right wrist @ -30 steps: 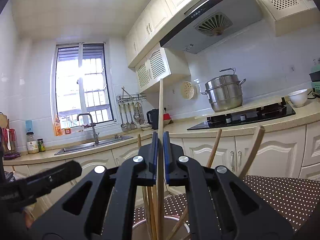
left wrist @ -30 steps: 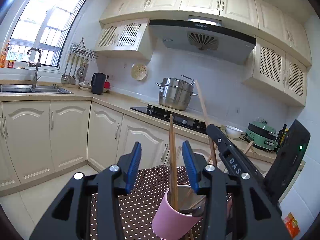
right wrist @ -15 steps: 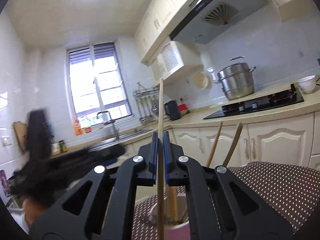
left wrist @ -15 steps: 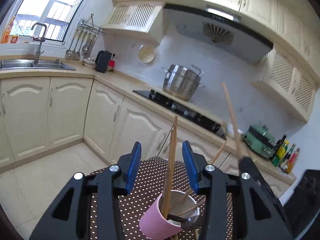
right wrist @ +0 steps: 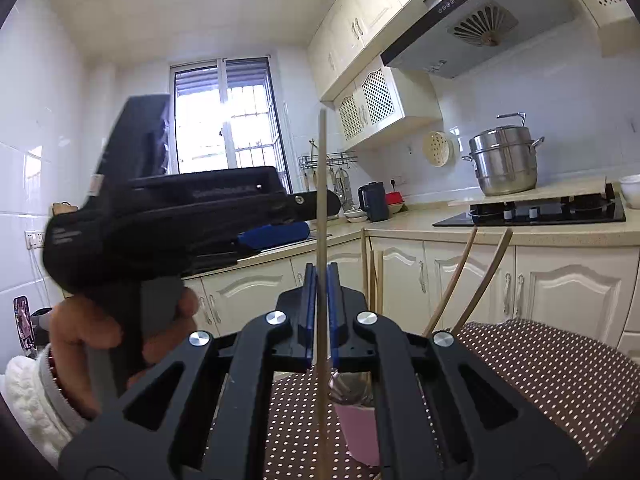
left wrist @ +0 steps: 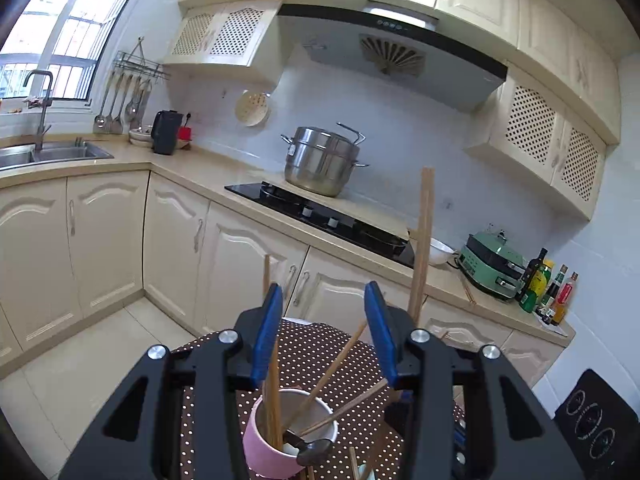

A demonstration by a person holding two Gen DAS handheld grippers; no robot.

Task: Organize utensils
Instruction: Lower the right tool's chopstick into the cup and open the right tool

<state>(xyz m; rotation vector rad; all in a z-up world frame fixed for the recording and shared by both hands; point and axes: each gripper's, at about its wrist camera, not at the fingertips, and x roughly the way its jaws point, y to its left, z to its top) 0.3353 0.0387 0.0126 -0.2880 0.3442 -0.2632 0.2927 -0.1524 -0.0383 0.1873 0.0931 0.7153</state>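
Note:
A pink cup stands on the brown polka-dot table, holding several wooden chopsticks and a dark spoon. My left gripper is open and empty, just above and behind the cup. My right gripper is shut on one upright wooden chopstick, held left of the cup. That chopstick also shows in the left wrist view, right of my left gripper. The left gripper shows at the left of the right wrist view.
The table stands before cream cabinets. On the counter are a steel pot on a black hob, a green appliance and bottles. A sink lies at the left.
My right gripper has lifted its chopstick up and to the left, clear of the cup. My left gripper has drawn back and risen, so the cup sits lower in its view.

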